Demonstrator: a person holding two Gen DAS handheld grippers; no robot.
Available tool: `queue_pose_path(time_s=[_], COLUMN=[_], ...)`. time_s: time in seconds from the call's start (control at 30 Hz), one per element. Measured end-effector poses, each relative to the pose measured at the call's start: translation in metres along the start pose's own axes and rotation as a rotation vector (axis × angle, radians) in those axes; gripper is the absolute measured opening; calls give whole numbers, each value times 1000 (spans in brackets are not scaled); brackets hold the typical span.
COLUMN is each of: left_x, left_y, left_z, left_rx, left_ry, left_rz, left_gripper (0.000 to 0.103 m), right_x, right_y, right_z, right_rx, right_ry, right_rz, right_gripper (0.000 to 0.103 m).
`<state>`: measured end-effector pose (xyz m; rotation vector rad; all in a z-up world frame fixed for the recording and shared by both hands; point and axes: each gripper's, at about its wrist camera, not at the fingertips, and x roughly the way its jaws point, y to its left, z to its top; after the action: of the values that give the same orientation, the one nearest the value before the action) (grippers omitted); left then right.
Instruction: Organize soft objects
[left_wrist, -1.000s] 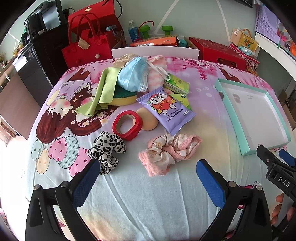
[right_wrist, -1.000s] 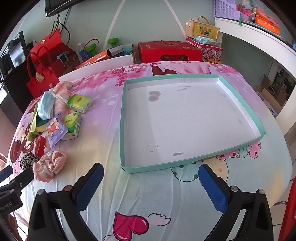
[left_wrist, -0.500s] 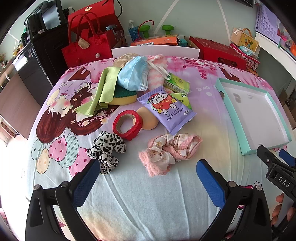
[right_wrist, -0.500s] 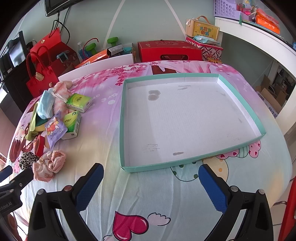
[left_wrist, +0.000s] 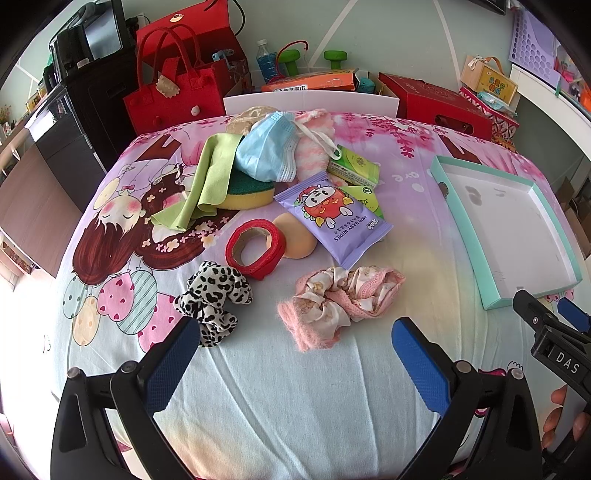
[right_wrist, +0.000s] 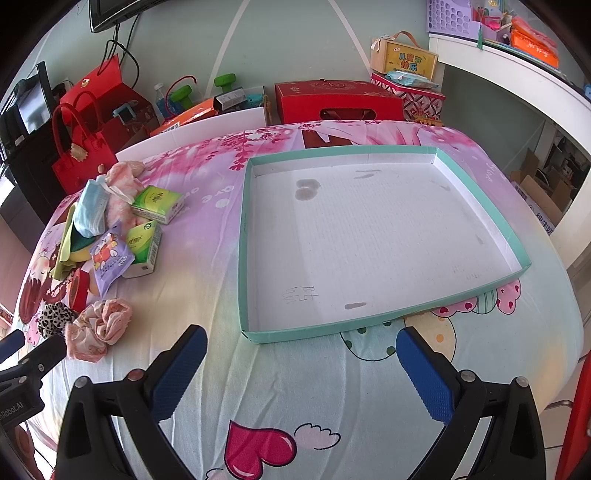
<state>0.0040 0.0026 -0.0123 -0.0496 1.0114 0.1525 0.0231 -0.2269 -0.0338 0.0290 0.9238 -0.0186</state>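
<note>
Left wrist view: left gripper (left_wrist: 291, 341) jaws spread wide, holding nothing, low over the sheet (left_wrist: 258, 387). Soft items counted: two scrunchies, pink (left_wrist: 340, 299) just ahead between the fingers, leopard (left_wrist: 214, 295) beside the left finger; one red tape roll (left_wrist: 255, 249); one puff (left_wrist: 297, 240) touching it; one wipes pack (left_wrist: 334, 218); two tissue packs (left_wrist: 352, 166); one mask (left_wrist: 266, 151) over a sponge (left_wrist: 245, 192); one green cloth (left_wrist: 201, 181). Tray (left_wrist: 458, 218) lies well right of the pile.

Right wrist view: right gripper (right_wrist: 301, 363) wide open, empty, just short of the tray (right_wrist: 243, 258) near rim. Tray holds no items. Pile (right_wrist: 110, 229) sits left, apart from the tray; nothing blocks the path.
</note>
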Motion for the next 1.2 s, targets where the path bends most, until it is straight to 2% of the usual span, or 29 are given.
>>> queue_pose_path(time_s=[0.7,0.87,0.97,1.2], left_x=[0,-6,-9,-2], left_y=[1,11,28,74], left_z=[0,1,4,4], left_rx=[-2,-24,-38,-155], left_ry=[-4,-25,-53,-36], left_rz=[-4,-28,16,9], left_gripper=[103,103,103,103], right_x=[0,-2,-9,-18], right_y=[0,1,8,45], right_z=[0,-1,1,10], right_rx=[0,-8,-33,-104], right_ry=[2,-12,-34,-42], right_rz=[0,3,25,157], right_gripper=[103,103,103,103])
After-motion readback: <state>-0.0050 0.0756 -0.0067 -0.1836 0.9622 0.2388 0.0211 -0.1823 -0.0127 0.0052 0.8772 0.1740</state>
